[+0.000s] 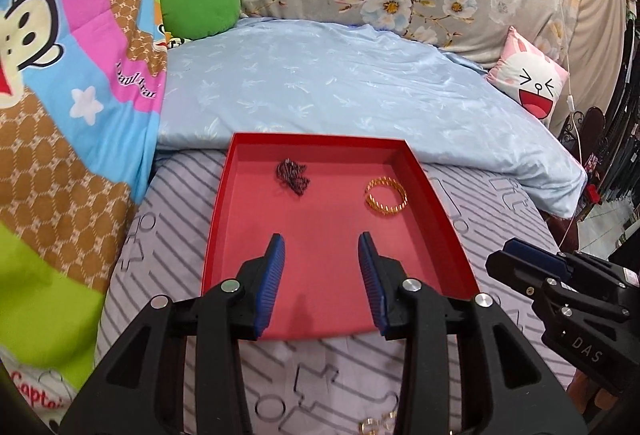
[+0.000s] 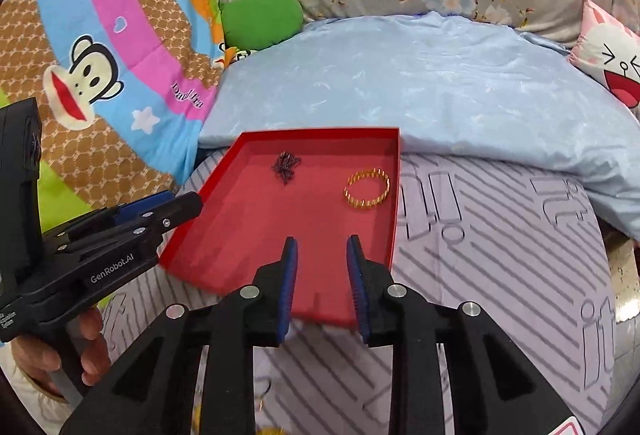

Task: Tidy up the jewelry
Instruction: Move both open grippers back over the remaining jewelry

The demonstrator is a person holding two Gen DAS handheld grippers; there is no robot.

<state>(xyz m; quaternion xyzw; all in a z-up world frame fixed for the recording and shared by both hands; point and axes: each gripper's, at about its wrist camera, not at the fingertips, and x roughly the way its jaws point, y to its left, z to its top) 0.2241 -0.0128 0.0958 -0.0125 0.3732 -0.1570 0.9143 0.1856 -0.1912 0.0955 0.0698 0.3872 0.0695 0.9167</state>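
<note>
Lying apart in the red tray (image 1: 436,203): dark chain (image 1: 293,179), gold bracelet (image 1: 386,197).

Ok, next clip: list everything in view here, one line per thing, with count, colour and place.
shallow red cardboard tray: one, red, on the striped sheet, in front of both grippers
tangled dark chain: one, blackish, inside the tray, far left
gold beaded bracelet: one, gold, inside the tray, far right
pale blue quilt: one, folded behind the tray
grey striped bedsheet: one, lilac-grey, under the tray
green cushion: one, far left
pink cartoon pillow: one, far right
monkey-print blanket: one, multicoloured, left
small ring-like items: blurred, near edge
left gripper: black, blue pads, open, empty
right gripper: same, open, empty
hand: one, holding the left gripper's handle
</note>
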